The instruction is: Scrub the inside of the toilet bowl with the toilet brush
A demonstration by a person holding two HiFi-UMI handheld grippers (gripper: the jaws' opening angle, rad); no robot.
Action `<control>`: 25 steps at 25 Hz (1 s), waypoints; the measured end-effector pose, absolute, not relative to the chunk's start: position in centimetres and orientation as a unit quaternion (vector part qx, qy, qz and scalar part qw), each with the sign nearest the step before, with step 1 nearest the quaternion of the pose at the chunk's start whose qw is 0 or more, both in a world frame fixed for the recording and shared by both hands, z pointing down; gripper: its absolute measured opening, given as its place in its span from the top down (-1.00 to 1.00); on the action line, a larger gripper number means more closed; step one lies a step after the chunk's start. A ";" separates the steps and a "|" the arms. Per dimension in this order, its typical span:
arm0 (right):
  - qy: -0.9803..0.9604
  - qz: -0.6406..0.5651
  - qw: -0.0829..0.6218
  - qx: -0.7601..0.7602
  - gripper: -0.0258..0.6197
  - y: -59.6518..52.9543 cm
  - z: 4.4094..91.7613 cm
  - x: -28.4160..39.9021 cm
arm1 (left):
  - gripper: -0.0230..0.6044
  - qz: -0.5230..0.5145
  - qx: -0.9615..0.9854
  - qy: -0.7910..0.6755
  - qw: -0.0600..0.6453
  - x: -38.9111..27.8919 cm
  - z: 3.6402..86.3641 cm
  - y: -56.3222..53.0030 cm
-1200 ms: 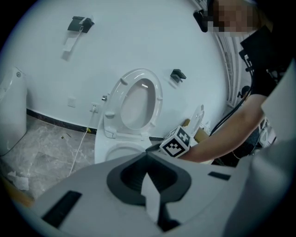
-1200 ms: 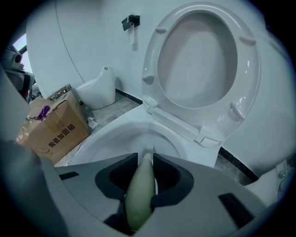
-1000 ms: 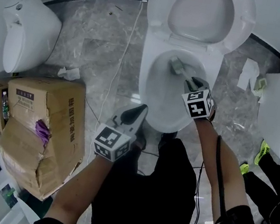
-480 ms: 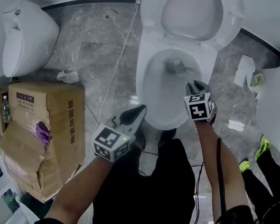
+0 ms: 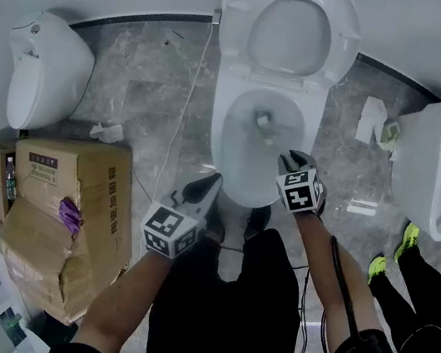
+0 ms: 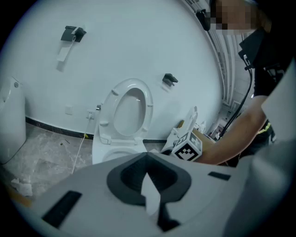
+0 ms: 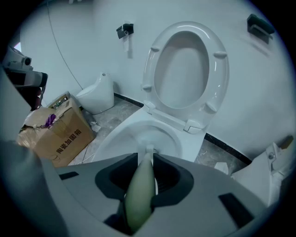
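Observation:
The white toilet (image 5: 218,141) stands at top centre of the head view with its seat and lid (image 5: 290,31) raised. My right gripper (image 5: 289,158) hovers over the bowl's near right rim, shut on the pale green brush handle (image 7: 140,192). The brush head (image 5: 262,120) is down inside the bowl near its middle, and it shows in the right gripper view as white bristles (image 7: 149,149) above the water. My left gripper (image 5: 210,180) hangs just outside the bowl's near left rim, shut with nothing in it (image 6: 150,194).
A torn cardboard box (image 5: 62,211) sits at the left, with a white floor fixture (image 5: 41,68) behind it. Another toilet (image 5: 433,167) stands at the right beside crumpled paper (image 5: 372,118). A thin cable (image 5: 185,98) runs over the marble floor. A bystander's bright shoes (image 5: 408,238) are at the right.
The brush head has slid from the bowl's right side toward its middle, and my right gripper followed slightly left. The left gripper has barely moved.

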State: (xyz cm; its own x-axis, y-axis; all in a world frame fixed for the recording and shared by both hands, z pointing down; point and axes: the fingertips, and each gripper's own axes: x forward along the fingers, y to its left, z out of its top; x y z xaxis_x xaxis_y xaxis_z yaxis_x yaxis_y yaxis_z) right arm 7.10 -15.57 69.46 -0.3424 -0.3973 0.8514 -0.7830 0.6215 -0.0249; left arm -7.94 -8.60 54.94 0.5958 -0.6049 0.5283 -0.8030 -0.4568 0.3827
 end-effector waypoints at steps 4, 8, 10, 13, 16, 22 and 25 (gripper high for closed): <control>-0.794 0.223 0.418 0.380 0.58 -14.5 66.3 7.0 | 0.90 0.160 0.843 -0.418 0.298 -7.9 53.0 -8.0; -0.800 0.218 0.401 0.389 0.58 -14.1 62.9 6.9 | 0.90 0.153 0.848 -0.416 0.290 -7.7 50.5 -7.8; -0.803 0.214 0.393 0.393 0.58 -13.6 61.0 6.9 | 0.90 0.151 0.850 -0.415 0.286 -7.5 49.4 -7.3; -0.811 0.204 0.383 0.392 0.58 -12.5 58.4 7.0 | 0.90 0.150 0.852 -0.414 0.283 -7.4 47.8 -6.7; -0.818 0.196 0.368 0.396 0.58 -11.7 55.8 7.2 | 0.90 0.144 0.854 -0.413 0.282 -7.2 46.3 -6.3; -0.826 0.196 0.334 0.410 0.58 -9.9 50.2 7.6 | 0.90 0.137 0.862 -0.408 0.268 -7.1 42.5 -5.6; -0.827 0.195 0.317 0.421 0.58 -9.3 47.7 7.9 | 0.90 0.128 0.866 -0.406 0.261 -7.0 40.5 -5.3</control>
